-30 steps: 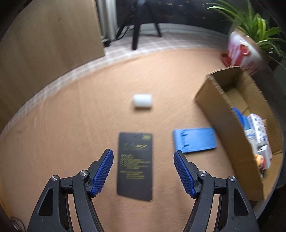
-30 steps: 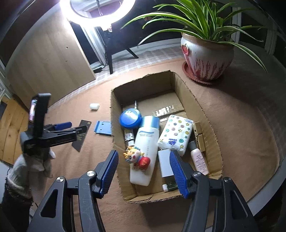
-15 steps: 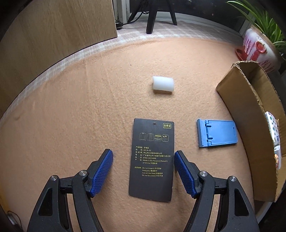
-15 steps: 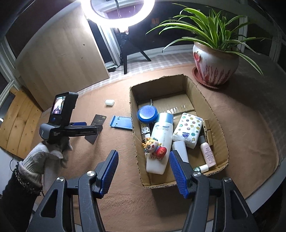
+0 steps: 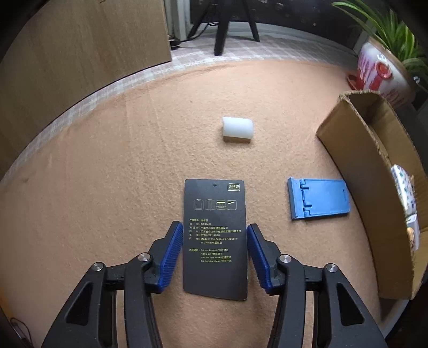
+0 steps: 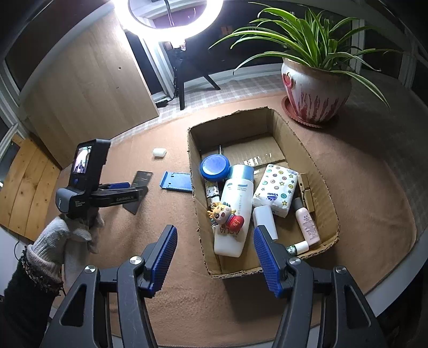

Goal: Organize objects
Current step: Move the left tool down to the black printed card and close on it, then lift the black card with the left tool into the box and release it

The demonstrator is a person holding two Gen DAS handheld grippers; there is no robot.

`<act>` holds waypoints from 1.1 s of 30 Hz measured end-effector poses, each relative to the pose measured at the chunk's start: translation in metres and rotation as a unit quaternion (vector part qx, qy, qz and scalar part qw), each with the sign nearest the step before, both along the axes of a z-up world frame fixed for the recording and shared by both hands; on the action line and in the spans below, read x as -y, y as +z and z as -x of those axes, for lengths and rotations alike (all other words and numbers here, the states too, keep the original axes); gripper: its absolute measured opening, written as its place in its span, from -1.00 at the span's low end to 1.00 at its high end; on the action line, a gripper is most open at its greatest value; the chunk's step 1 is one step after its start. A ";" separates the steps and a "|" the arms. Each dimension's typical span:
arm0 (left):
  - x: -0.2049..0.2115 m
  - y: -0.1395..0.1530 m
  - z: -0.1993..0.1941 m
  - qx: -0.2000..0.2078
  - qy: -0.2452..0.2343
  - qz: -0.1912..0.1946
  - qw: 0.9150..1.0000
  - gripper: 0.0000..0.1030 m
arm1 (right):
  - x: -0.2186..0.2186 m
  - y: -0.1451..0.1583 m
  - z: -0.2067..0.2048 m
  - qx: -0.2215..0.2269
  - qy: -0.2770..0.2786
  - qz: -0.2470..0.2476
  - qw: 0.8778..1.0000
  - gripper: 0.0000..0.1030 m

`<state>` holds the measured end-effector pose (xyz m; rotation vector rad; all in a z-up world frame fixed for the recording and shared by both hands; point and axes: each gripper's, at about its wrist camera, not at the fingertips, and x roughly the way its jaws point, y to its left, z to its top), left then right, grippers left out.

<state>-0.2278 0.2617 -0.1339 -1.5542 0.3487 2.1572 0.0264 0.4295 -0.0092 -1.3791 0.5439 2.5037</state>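
Black card lies flat on the worktop in the lower centre of your left wrist view, its long axis running straight up the frame, the end with the punched hole pointing away from you toward the white block. Your left tool straddles the card's lower half, one blue pad close on each long edge; whether the pads touch the edges you cannot tell, but the card is not lifted. To the right of the card lies a blue plastic stand, its long axis across the frame, close beside the wall of the cardboard box.

In your right wrist view, your right tool hangs with its jaws wide and nothing between them, above the near left corner of the box. A white bottle, a blue-lidded jar, a tissue pack and a small cartoon figure sit among the things inside.

The worktop is covered in a tan felt-like cloth. A potted plant stands at the upper right, a ring light glows at the top, and a wooden panel stands at upper left.
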 end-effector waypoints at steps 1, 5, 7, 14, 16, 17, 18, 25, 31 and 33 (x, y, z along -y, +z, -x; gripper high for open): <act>0.002 -0.001 0.001 0.002 0.000 -0.003 1.000 0.03 | -0.001 0.000 0.000 0.000 0.000 0.000 1.000 0.08; 0.007 0.002 -0.002 0.000 0.004 -0.006 1.000 0.03 | -0.003 0.002 -0.003 -0.002 -0.003 -0.002 1.000 0.08; 0.007 0.011 -0.004 -0.004 0.004 -0.019 1.000 0.03 | -0.005 0.002 -0.004 -0.003 -0.006 -0.002 1.000 0.08; -0.039 0.076 -0.024 -0.050 -0.052 -0.071 0.995 0.03 | -0.013 0.002 -0.009 0.000 -0.015 0.000 1.000 0.08; -0.061 0.090 -0.027 -0.054 -0.072 -0.086 0.992 0.03 | -0.014 0.000 -0.011 0.001 -0.016 0.000 1.000 0.08; -0.075 0.097 -0.032 -0.054 -0.084 -0.093 0.991 0.03 | -0.015 0.000 -0.012 0.001 -0.017 0.000 1.000 0.08; -0.087 0.102 -0.036 -0.056 -0.093 -0.097 0.989 0.03 | -0.016 -0.001 -0.014 0.002 -0.017 0.001 1.000 0.08; -0.153 0.108 -0.064 -0.057 -0.145 -0.099 0.983 0.03 | -0.023 -0.003 -0.024 0.005 -0.027 0.001 1.000 0.08; -0.179 0.100 -0.072 -0.043 -0.175 -0.087 0.980 0.47 | -0.033 -0.007 -0.033 0.005 -0.037 0.008 0.999 0.08; -0.177 0.102 -0.070 -0.050 -0.173 -0.092 0.979 0.49 | -0.034 -0.007 -0.034 0.005 -0.039 0.010 0.999 0.08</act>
